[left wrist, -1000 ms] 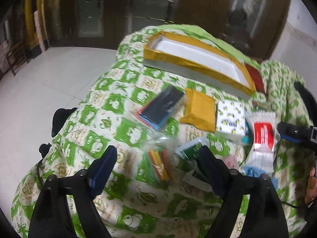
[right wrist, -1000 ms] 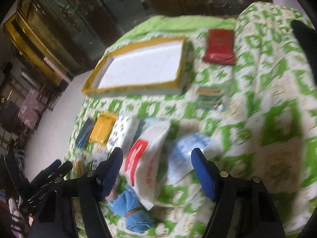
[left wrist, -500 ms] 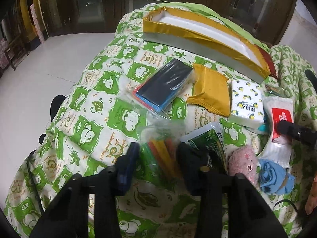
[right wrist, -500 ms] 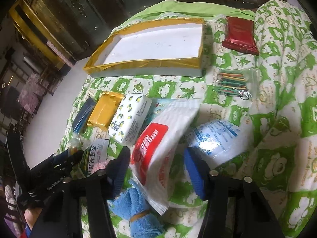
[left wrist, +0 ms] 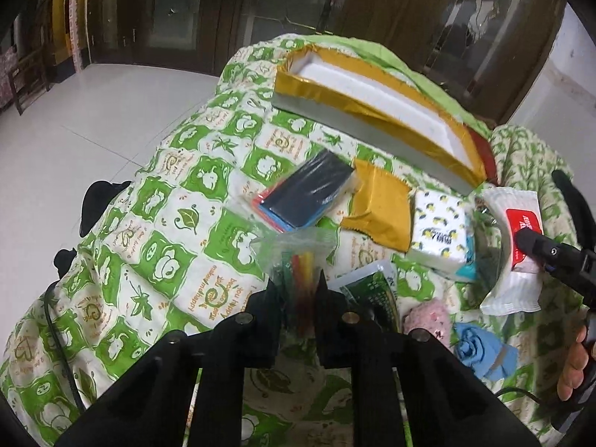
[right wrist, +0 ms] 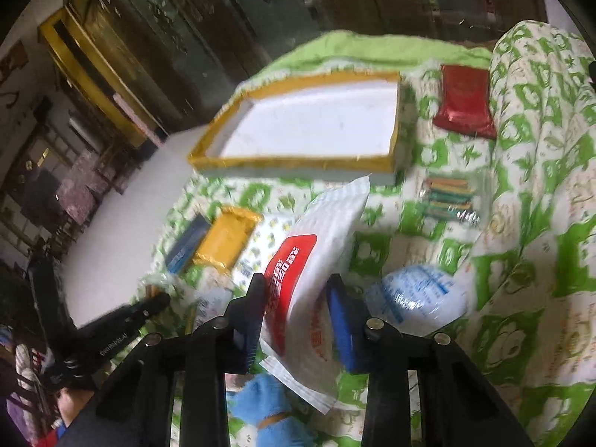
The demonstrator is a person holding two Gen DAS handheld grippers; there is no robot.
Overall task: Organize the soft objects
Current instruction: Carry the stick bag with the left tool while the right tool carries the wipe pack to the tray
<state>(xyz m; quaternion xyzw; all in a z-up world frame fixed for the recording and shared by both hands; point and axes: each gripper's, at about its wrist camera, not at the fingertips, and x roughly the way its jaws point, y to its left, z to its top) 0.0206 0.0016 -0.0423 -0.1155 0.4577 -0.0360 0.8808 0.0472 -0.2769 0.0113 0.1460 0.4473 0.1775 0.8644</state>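
Left claw point(left wrist: 298, 287) pressing together on a clear bag of coloured sticks point(left wrist: 298, 260), lying on the green-patterned quilt point(left wrist: 156, 246) beside the green packet point(left wrist: 372, 290). Right claw point(right wrist: 298, 298) closing on the white wet-wipe pack with red label point(right wrist: 316, 253), both pads touching its sides, pack tilting up above the blue cloth point(right wrist: 268, 402). Gold-edged tray point(right wrist: 309, 130) sitting well apart, behind yellow packet point(right wrist: 223, 242) and patterned tissue pack point(left wrist: 439, 231).
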